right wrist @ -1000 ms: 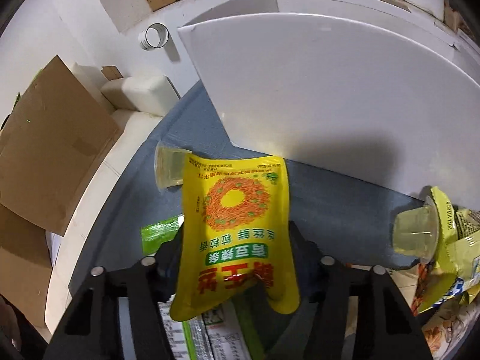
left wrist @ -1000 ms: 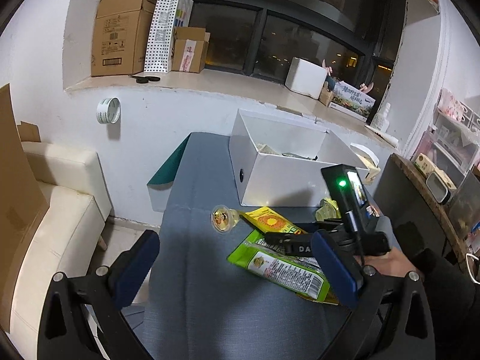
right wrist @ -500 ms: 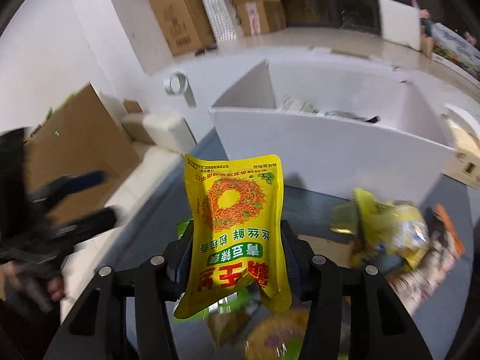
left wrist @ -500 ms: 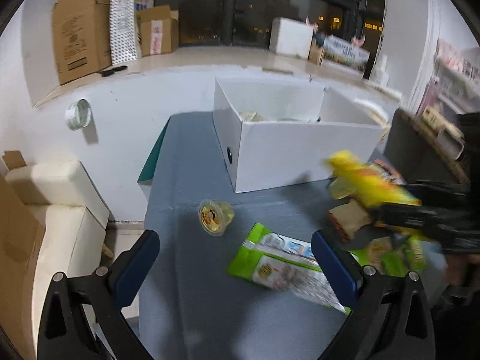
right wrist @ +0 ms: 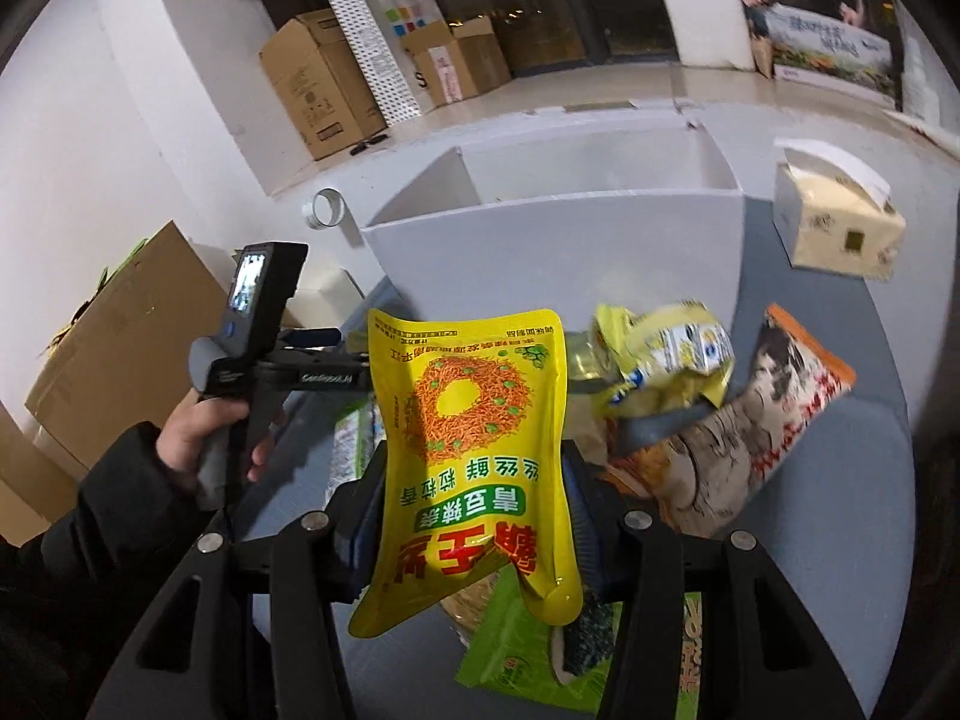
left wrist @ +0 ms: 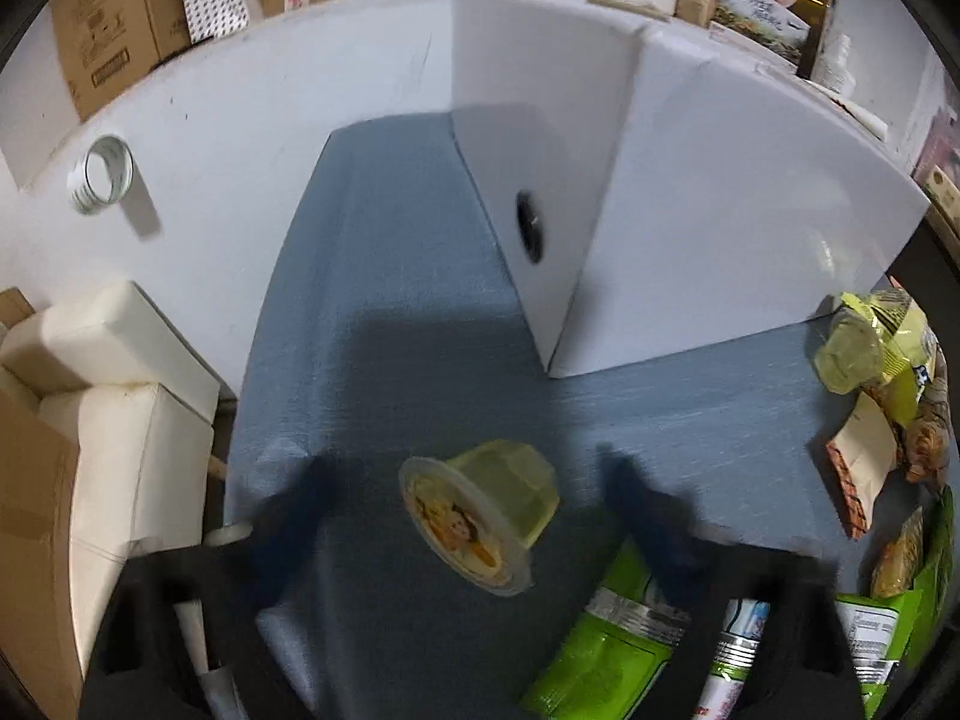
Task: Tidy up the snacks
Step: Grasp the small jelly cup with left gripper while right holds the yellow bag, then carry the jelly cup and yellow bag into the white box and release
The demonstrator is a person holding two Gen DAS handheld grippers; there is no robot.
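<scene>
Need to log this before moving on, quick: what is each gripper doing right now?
Left gripper: open, jaws just been closing around the jelly cup, not yet gripping it.
Right gripper: shut on the yellow pouch.

We see indoor light from above under dark night windows (right wrist: 540, 18). In the left wrist view the fingers (left wrist: 654, 534) smear into motion blur and a broad shadow darkens the blue bench (left wrist: 372, 276). The right wrist view is sharper, with glare on the yellow pouch (right wrist: 474, 456). Both views bow at their black rims
</scene>
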